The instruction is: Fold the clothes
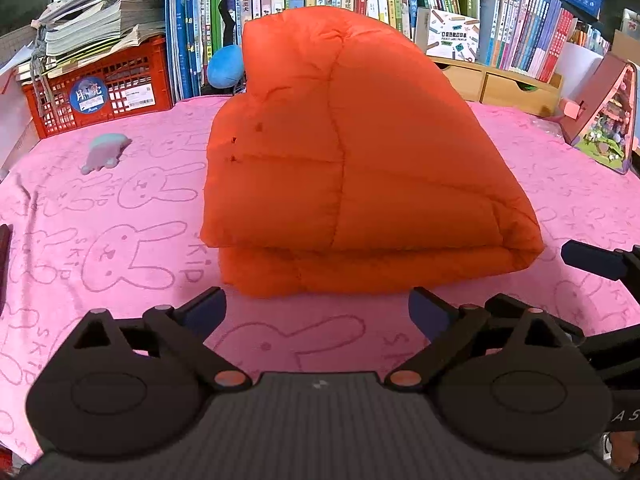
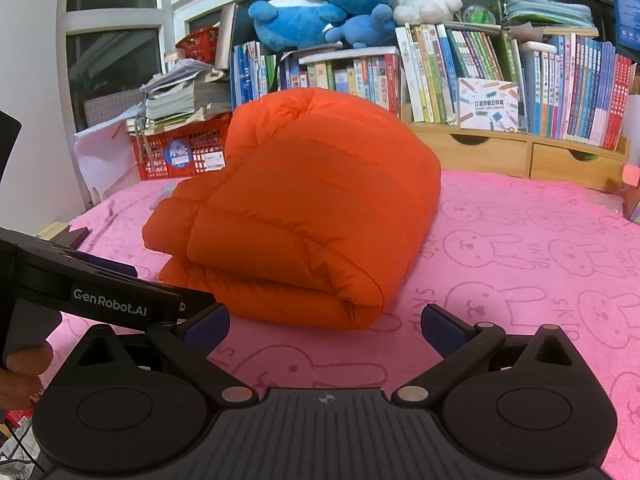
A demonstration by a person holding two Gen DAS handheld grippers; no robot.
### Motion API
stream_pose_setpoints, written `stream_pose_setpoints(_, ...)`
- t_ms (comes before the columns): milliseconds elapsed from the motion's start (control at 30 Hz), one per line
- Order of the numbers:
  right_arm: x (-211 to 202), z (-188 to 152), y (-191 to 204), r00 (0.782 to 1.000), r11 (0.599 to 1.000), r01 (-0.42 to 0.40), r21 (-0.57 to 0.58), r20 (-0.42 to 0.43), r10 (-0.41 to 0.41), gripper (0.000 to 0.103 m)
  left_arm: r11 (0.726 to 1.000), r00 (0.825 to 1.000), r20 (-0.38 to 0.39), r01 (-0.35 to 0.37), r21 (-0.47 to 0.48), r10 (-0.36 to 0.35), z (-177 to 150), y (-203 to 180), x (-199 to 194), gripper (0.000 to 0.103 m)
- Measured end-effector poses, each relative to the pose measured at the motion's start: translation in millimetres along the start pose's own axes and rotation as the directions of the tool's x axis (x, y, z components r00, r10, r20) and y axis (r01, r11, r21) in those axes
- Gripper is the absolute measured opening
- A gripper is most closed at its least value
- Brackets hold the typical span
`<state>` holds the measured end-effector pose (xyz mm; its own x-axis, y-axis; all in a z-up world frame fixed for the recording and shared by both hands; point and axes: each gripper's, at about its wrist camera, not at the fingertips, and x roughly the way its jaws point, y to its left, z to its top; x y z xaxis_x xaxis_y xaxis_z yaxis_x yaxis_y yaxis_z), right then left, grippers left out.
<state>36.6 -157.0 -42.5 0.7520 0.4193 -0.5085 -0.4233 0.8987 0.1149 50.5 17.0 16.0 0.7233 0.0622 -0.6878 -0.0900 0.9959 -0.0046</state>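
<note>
Orange puffer jacket point(image 1: 348, 152), folded into a thick layered bundle, lying on pink rabbit-print blanket point(image 1: 120, 240) in front of crowded bookshelf point(image 2: 500, 80). Beneath the books, wooden drawers point(image 2: 520, 156). Left of the bundle, red crate point(image 1: 100, 88) stacked with papers; above the books, blue plush toys point(image 2: 316, 4). Near the blanket's left side, small pale toy point(image 1: 105, 151). Just short of the jacket's near edge, left gripper point(image 1: 318, 312) released, jaws spread wide, holding nothing. Beside it, right gripper point(image 2: 325, 322) likewise spread, empty, clear of the fabric.
</note>
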Motion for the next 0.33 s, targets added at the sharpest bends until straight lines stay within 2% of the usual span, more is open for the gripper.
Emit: stream_pose_setpoints(333, 2.4, 1.4, -0.4, 1.0, 1.0, 0.004, -0.003, -0.002, -0.004, 0.103, 1.0, 1.0, -0.016, 0.017, -0.021, -0.018, 3.6, 3.0, 2.1, 0.1)
